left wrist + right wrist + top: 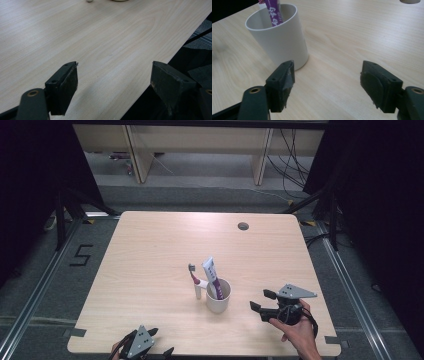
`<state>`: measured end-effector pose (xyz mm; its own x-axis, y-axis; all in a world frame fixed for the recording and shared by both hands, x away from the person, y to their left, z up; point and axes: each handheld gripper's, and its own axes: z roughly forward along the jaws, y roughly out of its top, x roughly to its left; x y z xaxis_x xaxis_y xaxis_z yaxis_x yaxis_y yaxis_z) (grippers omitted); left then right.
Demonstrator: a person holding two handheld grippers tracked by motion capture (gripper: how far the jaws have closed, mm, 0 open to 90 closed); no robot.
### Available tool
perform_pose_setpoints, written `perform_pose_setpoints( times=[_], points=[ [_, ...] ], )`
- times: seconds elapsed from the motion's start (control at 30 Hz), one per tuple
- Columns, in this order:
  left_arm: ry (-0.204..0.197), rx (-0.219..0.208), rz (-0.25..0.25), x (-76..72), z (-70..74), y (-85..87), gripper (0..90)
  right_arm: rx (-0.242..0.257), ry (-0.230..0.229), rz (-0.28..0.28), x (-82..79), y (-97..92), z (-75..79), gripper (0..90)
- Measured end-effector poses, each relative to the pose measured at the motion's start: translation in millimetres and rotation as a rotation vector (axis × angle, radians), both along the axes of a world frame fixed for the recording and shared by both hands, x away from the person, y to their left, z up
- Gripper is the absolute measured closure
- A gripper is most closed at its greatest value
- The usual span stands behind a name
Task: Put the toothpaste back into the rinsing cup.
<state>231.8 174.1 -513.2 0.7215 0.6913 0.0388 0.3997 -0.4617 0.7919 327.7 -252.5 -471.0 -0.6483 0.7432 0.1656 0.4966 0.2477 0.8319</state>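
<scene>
Presently the right hand-held gripper (263, 301) sits just right of the cup (218, 296), jaws spread wide with nothing between them, pointing at the cup; the left hand-held gripper (160, 342) rests at the near edge of the counter (150, 250), jaws likewise apart and empty. Cup stands upright near mid-counter, holding a tube (211, 272); a toothbrush (194, 279) stands just left of it.

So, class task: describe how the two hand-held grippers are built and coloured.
Each gripper is black with two blocky jaws. The right gripper carries a grey three-cornered plate on top and trails a black cable; the left gripper has a similar grey plate with small holes. Close up, the jaws have flat dark pads, screw holes and brass-coloured pivot rivets.
</scene>
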Motion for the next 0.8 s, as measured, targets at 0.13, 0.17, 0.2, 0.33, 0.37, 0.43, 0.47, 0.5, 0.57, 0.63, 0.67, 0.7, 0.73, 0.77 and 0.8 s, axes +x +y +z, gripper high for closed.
perform_pose_setpoints(
  times=[0.13, 0.17, 0.2, 0.33, 0.37, 0.43, 0.47, 0.5, 0.57, 0.63, 0.67, 0.7, 0.73, 0.77, 0.8],
  points=[
    [0.019, -0.015, 0.016, -2.0, 0.0, -1.2, 21.8, 0.002, -0.015, 0.018, -3.5, -1.4, -2.6, 25.4],
    [0.020, -0.021, 0.012, -2.0, -0.1, -1.6, 21.8, 0.006, 0.003, 0.006, -6.0, -0.8, -2.8, 24.6],
    [0.023, -0.034, 0.012, -2.2, -0.8, -2.4, 21.8, -0.005, -0.014, 0.012, -6.1, -1.8, -3.7, 23.2],
    [-0.007, 0.010, -0.009, 0.5, 0.2, -0.3, 21.7, -0.009, 0.006, 0.006, -10.7, 0.0, -7.1, 19.8],
    [-0.007, 0.010, -0.010, 0.6, 0.3, -0.2, 21.6, 0.012, 0.017, 0.008, -12.6, 1.2, -7.8, 19.7],
    [0.006, -0.022, 0.006, -0.9, -1.0, -2.2, 21.7, -0.021, -0.012, 0.016, -13.4, -1.0, -8.1, 19.5],
    [0.024, -0.027, 0.014, -2.3, -0.7, -2.7, 21.6, -0.005, 0.004, 0.028, -14.3, 0.2, -9.6, 19.3],
    [0.025, -0.037, 0.019, -2.5, -1.3, -3.5, 21.6, -0.015, 0.010, 0.007, -17.2, 1.4, -10.0, 19.2],
    [0.023, -0.034, 0.017, -2.3, -1.2, -3.3, 21.6, -0.031, -0.008, 0.025, -18.4, 1.7, -11.6, 19.1],
    [0.027, -0.019, 0.007, -2.0, -0.5, -2.3, 21.6, -0.030, 0.032, 0.024, -22.9, 4.0, -11.9, 19.0],
    [0.026, -0.019, 0.008, -2.0, -0.5, -2.3, 21.6, -0.040, 0.001, 0.038, -21.9, 3.4, -13.1, 18.9],
    [0.023, -0.017, 0.009, -1.8, -0.5, -2.2, 21.6, -0.052, 0.000, 0.041, -22.6, 3.5, -13.5, 18.9],
    [0.022, -0.017, 0.009, -1.9, -0.4, -2.1, 21.6, -0.031, 0.030, 0.037, -25.6, 5.7, -13.5, 18.8],
    [0.022, -0.018, 0.009, -2.0, -0.4, -2.1, 21.6, -0.036, 0.038, 0.039, -27.2, 6.1, -13.2, 18.7],
    [0.019, -0.024, 0.011, -1.9, -0.8, -2.4, 21.6, -0.049, 0.001, 0.053, -26.0, 5.4, -14.2, 18.6]
  ],
)
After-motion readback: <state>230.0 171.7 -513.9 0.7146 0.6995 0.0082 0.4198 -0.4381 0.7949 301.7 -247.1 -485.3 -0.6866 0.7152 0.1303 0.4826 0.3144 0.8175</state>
